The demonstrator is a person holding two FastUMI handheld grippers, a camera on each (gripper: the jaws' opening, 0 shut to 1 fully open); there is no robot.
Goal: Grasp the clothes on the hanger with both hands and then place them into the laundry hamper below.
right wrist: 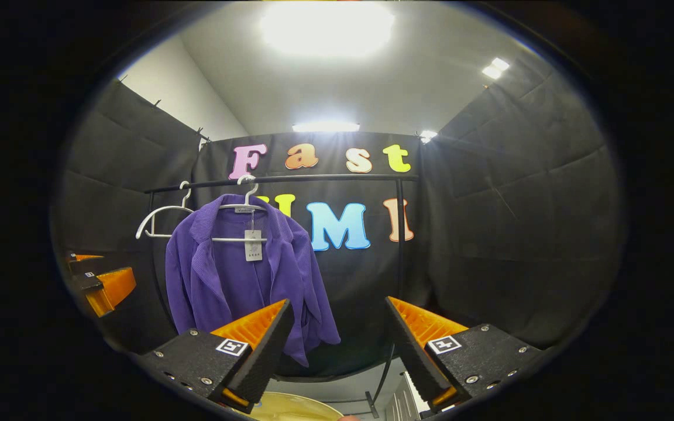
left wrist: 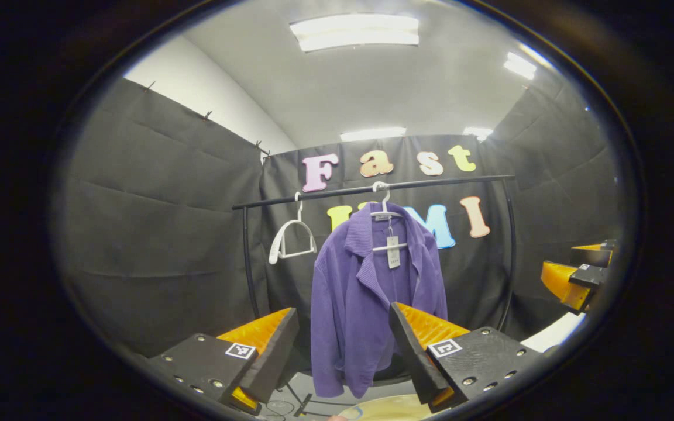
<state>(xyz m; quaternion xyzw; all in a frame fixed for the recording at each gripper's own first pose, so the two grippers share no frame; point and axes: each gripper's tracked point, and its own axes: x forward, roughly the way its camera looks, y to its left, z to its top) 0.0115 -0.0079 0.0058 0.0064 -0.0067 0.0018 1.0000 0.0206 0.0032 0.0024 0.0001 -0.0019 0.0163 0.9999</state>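
Purple jacket (left wrist: 372,292) hanging on a white hanger (left wrist: 385,211) from the black rail (left wrist: 372,188), at about twelve o'clock ahead of the left gripper (left wrist: 343,351) and at about eleven o'clock ahead of the right gripper (right wrist: 337,345). Both claws spread wide, pinching nothing, well short of the cloth. Pale rim of what is probably the hamper (left wrist: 384,409) at six o'clock in the left gripper view, below the jacket; again at six o'clock in the right gripper view.

Likely troubles, judged from here:
- Pinching only a loose front flap: jacket could slide off one shoulder and drop outside the hamper.
- Pulling straight down without lifting the shoulders free: hanger could catch in the collar and come off the rail with the garment.
- Uneven grips, since the right gripper sits further off to one side: cloth could twist or swing.
- Paper tag (left wrist: 393,252) dangling at the neck: easy to grab by mistake instead of fabric.

Count: one jacket, two hangers (one loaded, one bare hanger (left wrist: 290,240) at ten o'clock of the jacket), one rail, one tag, two grippers.
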